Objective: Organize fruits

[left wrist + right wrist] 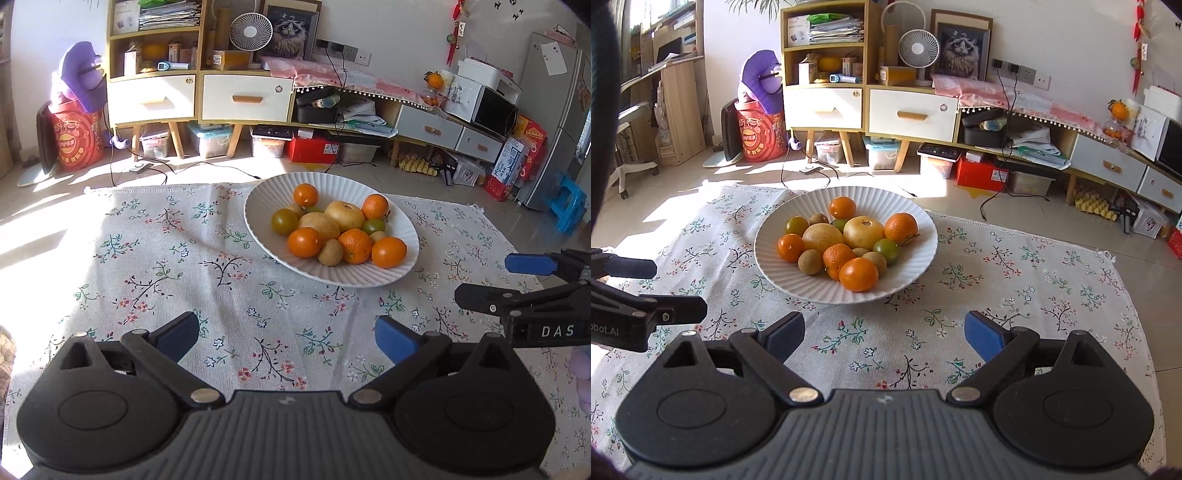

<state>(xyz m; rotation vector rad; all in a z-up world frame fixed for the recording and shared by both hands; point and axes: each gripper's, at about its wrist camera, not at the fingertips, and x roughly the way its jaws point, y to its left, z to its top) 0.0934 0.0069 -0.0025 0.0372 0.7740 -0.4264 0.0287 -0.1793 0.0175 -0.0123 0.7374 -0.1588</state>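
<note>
Left wrist view: the left hand-held gripper (284,338) hangs over the floral cloth (147,266) on the table, jaws spread wide, nothing between them.
Right wrist view: the right hand-held gripper (884,334) sits just short of the plate's near rim, also spread wide and empty.
Plate: a white ribbed plate (916,258) rests on the cloth, ahead of both grippers.
Fruit location: all the fruit lies heaped in the plate; none shows on the bare cloth.
Fruit kinds: smooth orange fruits such as the nearest one (858,274), two large pale yellow fruits (863,232), small brown kiwis (809,261), and a couple of green ones (886,250).
Handling: round, firm-skinned and likely light; they would roll if nudged, and soft flesh bruises under a hard squeeze.
Where to grip: across the widest part of a single fruit, pads on opposite sides, taking a top or outer fruit first so the heap does not shift.
Plate risk: probably ceramic, so brittle; avoid knocking the rim.
</note>
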